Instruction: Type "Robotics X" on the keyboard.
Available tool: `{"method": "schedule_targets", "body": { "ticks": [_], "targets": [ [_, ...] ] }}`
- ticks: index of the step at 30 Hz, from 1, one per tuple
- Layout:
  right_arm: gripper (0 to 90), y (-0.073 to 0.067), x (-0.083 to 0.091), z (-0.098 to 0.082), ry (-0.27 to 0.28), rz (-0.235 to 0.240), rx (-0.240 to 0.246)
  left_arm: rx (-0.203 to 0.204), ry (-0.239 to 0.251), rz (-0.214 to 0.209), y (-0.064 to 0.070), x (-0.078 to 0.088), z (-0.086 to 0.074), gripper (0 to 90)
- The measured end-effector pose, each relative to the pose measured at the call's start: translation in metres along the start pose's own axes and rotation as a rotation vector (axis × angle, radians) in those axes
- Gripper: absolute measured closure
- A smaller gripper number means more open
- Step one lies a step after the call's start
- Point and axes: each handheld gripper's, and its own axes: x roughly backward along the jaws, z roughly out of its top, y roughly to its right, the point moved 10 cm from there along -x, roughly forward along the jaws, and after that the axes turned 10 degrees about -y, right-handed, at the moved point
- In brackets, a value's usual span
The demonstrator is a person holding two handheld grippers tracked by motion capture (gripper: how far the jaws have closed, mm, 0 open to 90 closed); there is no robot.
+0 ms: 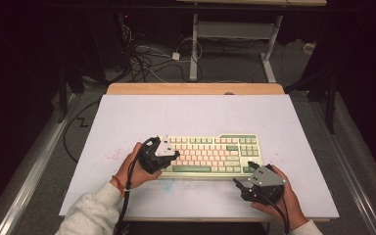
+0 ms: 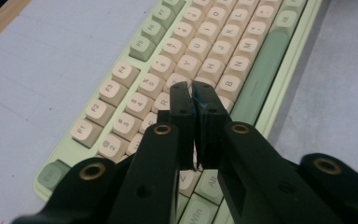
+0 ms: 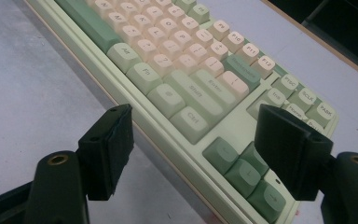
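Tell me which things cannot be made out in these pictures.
- Left gripper view: the shut left claw covers the keys under it, so contact with the keyboard is unclear.
- Right gripper view: the keyboard's left end is cut off by the edge.
- High view: key legends are too small.

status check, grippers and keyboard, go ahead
Left gripper shut, tips over the keyboard's letter keys. Right gripper open at the arrow-key corner, nothing between jaws. Nothing in the way.
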Motion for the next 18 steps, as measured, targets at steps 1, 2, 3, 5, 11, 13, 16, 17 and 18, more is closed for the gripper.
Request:
{"method": "schedule_targets", "body": {
  "ticks": [1, 2, 3, 5, 11, 13, 16, 17, 18],
  "targets": [
    [28.3, 0.0, 0.0, 0.0, -0.001, 0.0, 0.0, -0.002, 0.002, -0.002, 0.001, -0.001, 0.001, 85.4],
    [28.3, 0.0, 0.0, 0.0, -0.001, 0.0, 0.001, -0.006, 0.0, -0.006, 0.003, -0.001, 0.001, 85.4],
    [28.3, 0.0, 0.0, 0.0, -0.001, 0.0, 0.001, -0.009, -0.001, -0.009, 0.004, -0.002, 0.002, 85.4],
    [28.3, 0.0, 0.0, 0.0, 0.0, 0.001, 0.0, -0.017, -0.005, -0.014, 0.007, -0.003, 0.003, 85.3],
    [28.3, -0.001, -0.001, -0.001, -0.005, 0.004, -0.001, -0.029, -0.005, -0.041, 0.015, -0.007, 0.007, 85.3],
    [28.4, 0.0, -0.001, -0.001, -0.005, 0.004, 0.0, -0.036, -0.008, -0.052, 0.02, -0.01, 0.008, 85.2],
    [28.5, 0.0, -0.001, -0.001, -0.005, 0.004, -0.002, -0.052, -0.016, -0.061, 0.025, -0.013, 0.009, 85.2],
    [28.5, 0.0, -0.001, -0.001, -0.006, 0.005, -0.001, -0.054, -0.015, -0.065, 0.026, -0.013, 0.009, 85.2],
    [28.5, 0.0, -0.001, -0.001, -0.006, 0.005, 0.0, -0.056, -0.016, -0.068, 0.027, -0.014, 0.01, 85.2]
  ]
}}
